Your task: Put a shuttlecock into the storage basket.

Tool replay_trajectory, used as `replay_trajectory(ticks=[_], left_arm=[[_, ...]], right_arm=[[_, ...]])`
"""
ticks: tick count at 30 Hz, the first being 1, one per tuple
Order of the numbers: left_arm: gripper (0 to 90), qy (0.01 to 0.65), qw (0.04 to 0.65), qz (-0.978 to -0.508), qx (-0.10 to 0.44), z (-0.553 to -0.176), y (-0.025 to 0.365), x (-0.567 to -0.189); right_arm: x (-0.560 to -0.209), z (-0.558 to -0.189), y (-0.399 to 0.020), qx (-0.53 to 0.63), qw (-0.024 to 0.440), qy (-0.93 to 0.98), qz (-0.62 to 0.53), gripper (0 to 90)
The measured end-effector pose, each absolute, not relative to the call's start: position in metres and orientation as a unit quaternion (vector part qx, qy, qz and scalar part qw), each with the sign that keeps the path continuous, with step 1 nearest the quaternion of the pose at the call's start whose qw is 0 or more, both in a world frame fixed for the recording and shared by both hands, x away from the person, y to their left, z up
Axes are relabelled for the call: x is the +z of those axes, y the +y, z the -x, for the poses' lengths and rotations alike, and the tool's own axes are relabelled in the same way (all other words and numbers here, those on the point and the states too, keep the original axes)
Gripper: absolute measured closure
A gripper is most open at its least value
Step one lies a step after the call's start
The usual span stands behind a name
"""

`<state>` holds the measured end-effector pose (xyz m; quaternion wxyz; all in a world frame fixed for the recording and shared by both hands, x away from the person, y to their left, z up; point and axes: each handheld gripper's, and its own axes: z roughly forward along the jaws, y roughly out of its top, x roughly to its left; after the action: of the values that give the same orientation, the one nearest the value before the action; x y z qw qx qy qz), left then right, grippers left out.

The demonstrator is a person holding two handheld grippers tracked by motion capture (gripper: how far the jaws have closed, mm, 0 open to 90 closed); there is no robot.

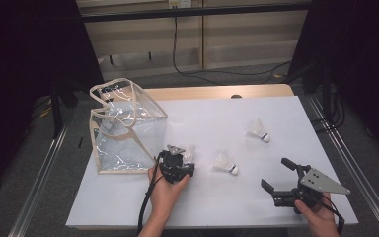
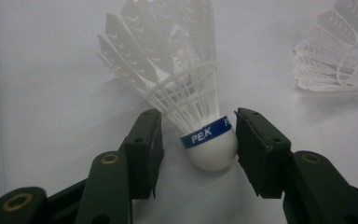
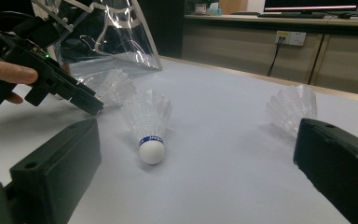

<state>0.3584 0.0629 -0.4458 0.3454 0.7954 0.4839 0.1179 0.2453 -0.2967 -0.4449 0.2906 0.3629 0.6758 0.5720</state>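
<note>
A white feather shuttlecock [image 2: 186,79] with a blue band lies on the white table, its cork between the jaws of my left gripper [image 2: 198,116]. The right pad [image 2: 251,140] touches the cork; the left pad [image 2: 144,144] stands a little off it, so the gripper is open. From above, my left gripper [image 1: 186,159] sits beside the clear bag [image 1: 126,126], with this shuttlecock [image 1: 189,153] at its tip. My right gripper [image 1: 276,174] rests wide open near the front right edge, nothing between its jaws. In the right gripper view a second shuttlecock [image 3: 149,126] lies ahead of my right gripper [image 3: 198,140].
A third shuttlecock [image 1: 258,130] lies farther back on the right. The clear bag with beige trim stands open at the table's left. The second shuttlecock [image 1: 225,163] lies between the two grippers. The white table sheet [image 1: 217,197] ends close to the hands at the front.
</note>
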Motion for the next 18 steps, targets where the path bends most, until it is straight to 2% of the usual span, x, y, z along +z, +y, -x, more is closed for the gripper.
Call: replay_trajectory(ticks=[18], left_arm=[[57.0, 0.490, 0.344, -0.791, 0.121, -0.3603, 0.0667, -0.4459]], right_arm=[[-0.4448, -0.2447, -0.2968, 0.572, 0.291, 0.676, -0.363, 0.3]])
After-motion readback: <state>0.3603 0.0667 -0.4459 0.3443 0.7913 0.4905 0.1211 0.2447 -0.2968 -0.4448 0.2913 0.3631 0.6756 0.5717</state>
